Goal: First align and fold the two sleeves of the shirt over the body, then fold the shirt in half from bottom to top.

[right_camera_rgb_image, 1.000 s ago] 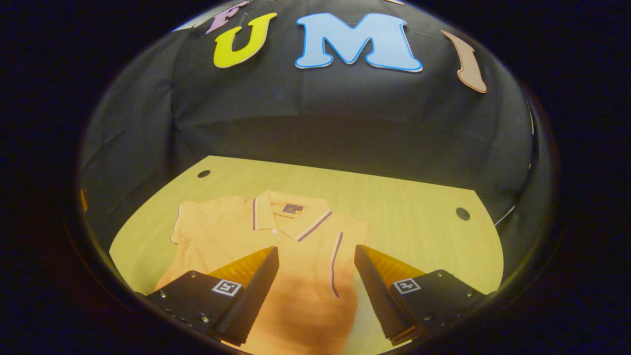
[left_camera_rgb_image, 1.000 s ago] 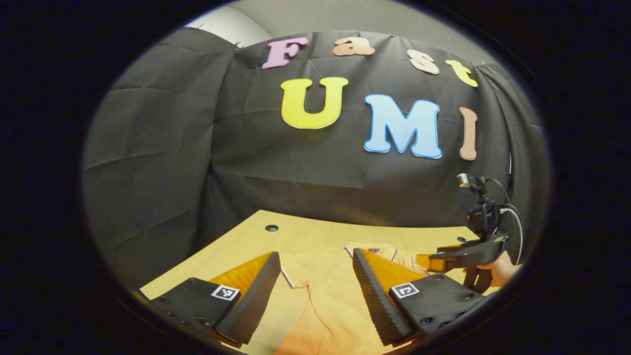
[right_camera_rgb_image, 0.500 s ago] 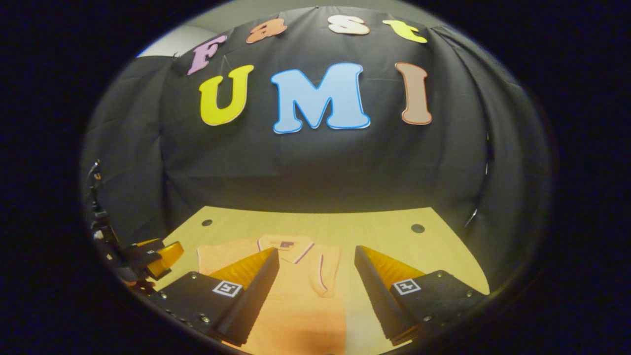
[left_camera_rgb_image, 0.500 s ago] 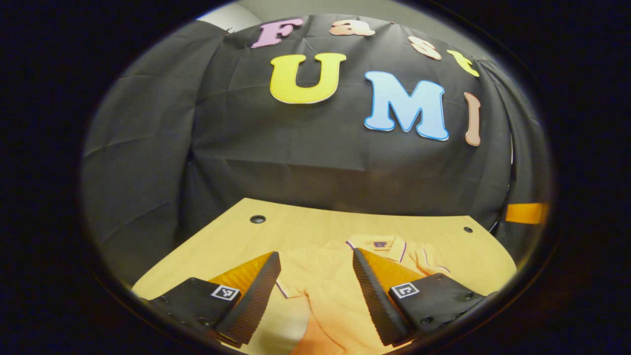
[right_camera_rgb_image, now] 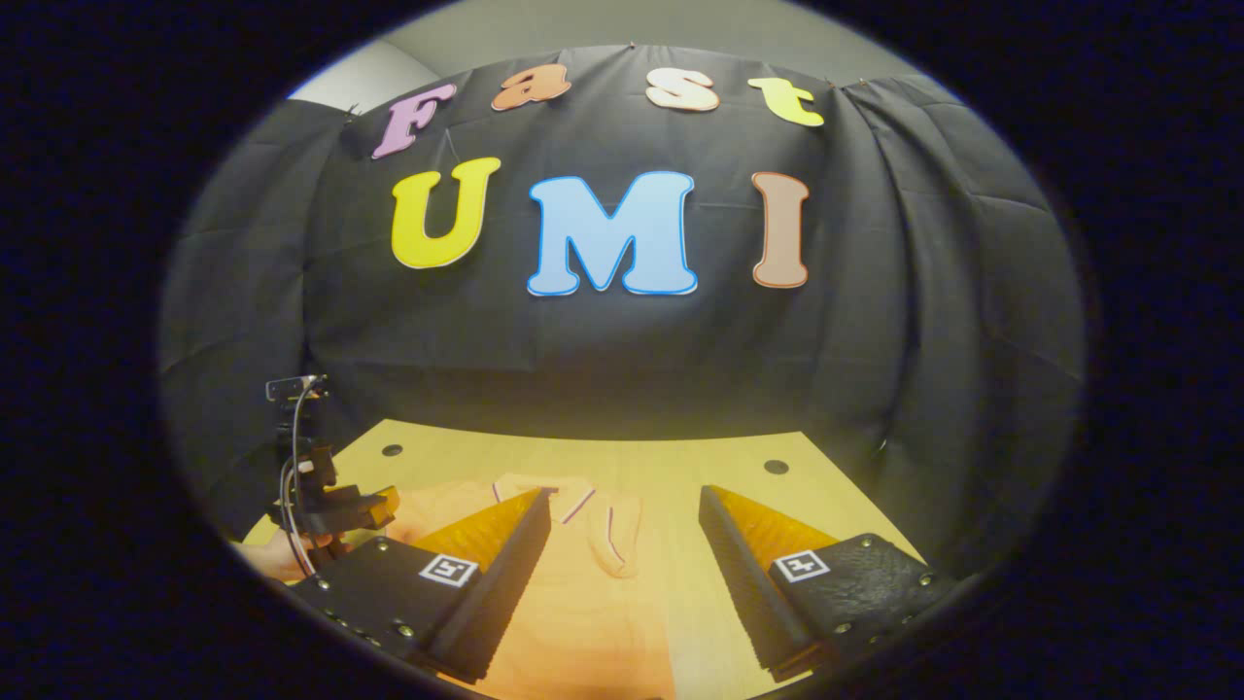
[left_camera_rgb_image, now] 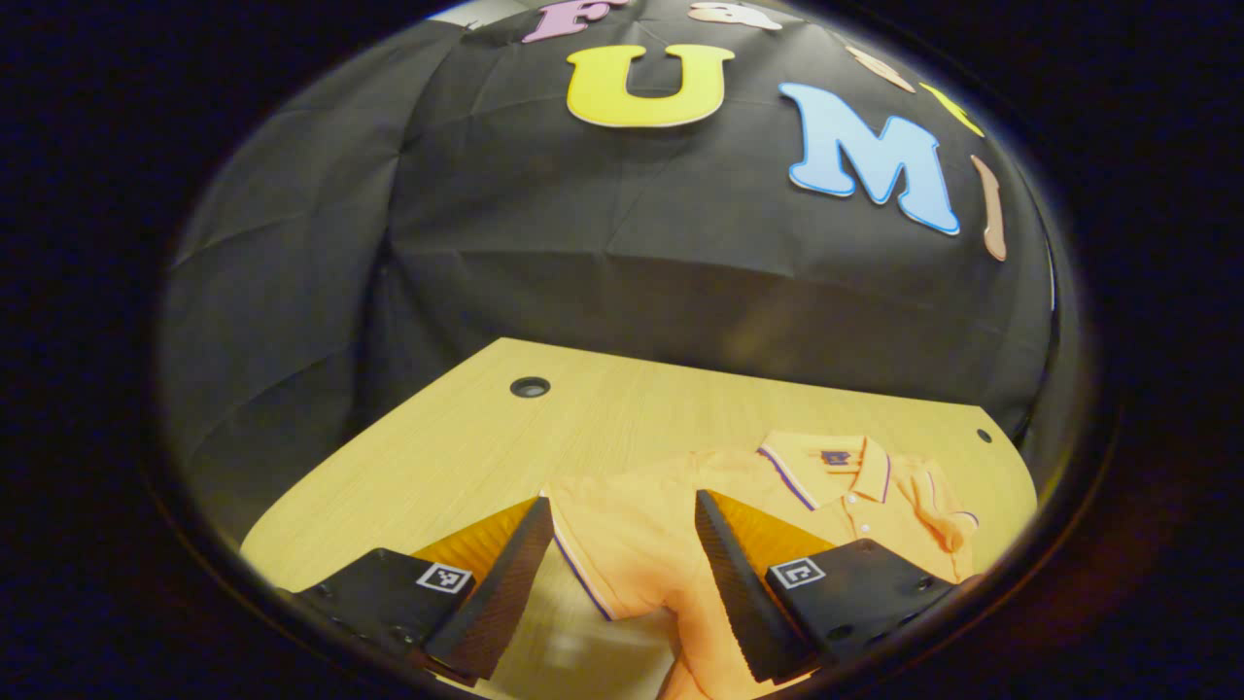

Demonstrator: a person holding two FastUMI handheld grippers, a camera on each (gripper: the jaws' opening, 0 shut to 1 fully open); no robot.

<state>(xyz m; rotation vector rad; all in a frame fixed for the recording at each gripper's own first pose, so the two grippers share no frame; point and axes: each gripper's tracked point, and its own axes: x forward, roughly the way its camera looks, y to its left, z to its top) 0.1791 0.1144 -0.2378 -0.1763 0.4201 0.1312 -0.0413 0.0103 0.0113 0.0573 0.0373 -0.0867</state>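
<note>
An orange polo shirt (left_camera_rgb_image: 777, 491) with a striped collar (left_camera_rgb_image: 826, 457) lies flat on the wooden table (left_camera_rgb_image: 437, 457). Its sleeve nearest me (left_camera_rgb_image: 622, 544) is spread out to the left, and the striped hem lies between the fingers of my open left gripper (left_camera_rgb_image: 622, 574), which hovers just above it. The far sleeve (left_camera_rgb_image: 938, 510) is folded onto the body. In the right gripper view the shirt (right_camera_rgb_image: 583, 593) lies below my open right gripper (right_camera_rgb_image: 622, 574), which holds nothing, and the folded sleeve (right_camera_rgb_image: 617, 535) shows ahead. The left gripper (right_camera_rgb_image: 379, 503) sits at the left, held by a hand (right_camera_rgb_image: 272, 556).
The table has round cable holes at its back corners (left_camera_rgb_image: 530, 387) (left_camera_rgb_image: 984, 436) (right_camera_rgb_image: 775, 467). Black cloth walls close the booth behind and on both sides. Bare wood lies left of the shirt (left_camera_rgb_image: 389, 506) and right of it (right_camera_rgb_image: 758, 506).
My left gripper has swung left and tipped down over the spread sleeve. My right gripper has drawn back and up from the shirt, still open. The shirt itself has not moved.
</note>
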